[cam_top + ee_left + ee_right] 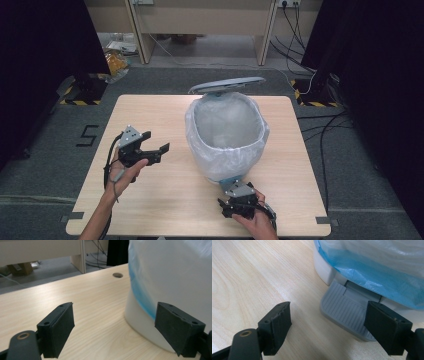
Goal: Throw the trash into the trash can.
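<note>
Floor marking point(89, 135): reads "5", perhaps "S".
Pedal bin point(227, 132): counter middle, lid up.
Left gripper point(156, 148): wide, empty.
Right gripper point(231, 208): wide, at pedal point(348, 310).

The table point(165, 200) is pale wood with a fine lengthwise grain. On it stands a white bin point(226, 131) lined with a cloudy, see-through white bag point(372, 250) over a bright blue one point(374, 272). Its raised lid point(227, 85) is grey, and so is the ribbed pedal point(347, 310), grooved in straight parallel lines. Both grippers, left point(155, 148) and right point(231, 207), are black with grey top plates. The floor point(50, 145) is dark grey carpet with yellow-and-black striped tape point(80, 102).
</note>
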Available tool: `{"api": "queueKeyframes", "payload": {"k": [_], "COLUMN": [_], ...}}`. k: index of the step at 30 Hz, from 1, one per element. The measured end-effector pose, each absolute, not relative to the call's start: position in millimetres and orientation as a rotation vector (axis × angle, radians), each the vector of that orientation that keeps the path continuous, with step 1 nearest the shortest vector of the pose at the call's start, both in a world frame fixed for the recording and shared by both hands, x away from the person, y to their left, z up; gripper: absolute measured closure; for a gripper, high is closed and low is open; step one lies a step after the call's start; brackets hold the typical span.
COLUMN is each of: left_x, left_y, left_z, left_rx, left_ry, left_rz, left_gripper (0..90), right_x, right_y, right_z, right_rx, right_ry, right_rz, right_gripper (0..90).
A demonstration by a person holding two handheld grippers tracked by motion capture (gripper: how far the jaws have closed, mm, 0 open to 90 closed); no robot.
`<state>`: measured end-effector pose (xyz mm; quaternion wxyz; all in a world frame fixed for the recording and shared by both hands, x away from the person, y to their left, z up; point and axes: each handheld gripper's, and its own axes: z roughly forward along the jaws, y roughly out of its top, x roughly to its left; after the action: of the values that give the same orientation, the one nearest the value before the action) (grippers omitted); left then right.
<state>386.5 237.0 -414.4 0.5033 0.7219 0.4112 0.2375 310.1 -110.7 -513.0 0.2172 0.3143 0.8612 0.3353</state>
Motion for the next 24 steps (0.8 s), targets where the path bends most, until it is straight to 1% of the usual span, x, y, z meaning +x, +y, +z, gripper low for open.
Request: {"api": "queueKeyframes", "payload": {"k": [6, 9, 13, 24], "left_x": [385, 386, 392, 388], "left_y": [239, 239, 245, 253], "left_z": [-442, -459, -481, -508], "left_rx": [1.779, 1.823, 1.844, 1.927], "left_ry": [1.021, 1.028, 1.071, 1.123], "left_rz": [0.574, 0.575, 0.534, 0.512], "left_gripper": [15.6, 15.6, 15.9, 15.9], "right_x": [310, 310, 310, 310], "right_y": [-111, -111, -111, -111], "right_z": [-513, -513, -513, -513], "right_rx": [0.875, 0.867, 0.874, 0.865], "right_ry": [2.384, 2.385, 2.383, 2.388], "right_rz": [0.931, 0.929, 0.931, 0.934], "right_gripper": [21.6, 21.6, 21.6, 21.6]}}
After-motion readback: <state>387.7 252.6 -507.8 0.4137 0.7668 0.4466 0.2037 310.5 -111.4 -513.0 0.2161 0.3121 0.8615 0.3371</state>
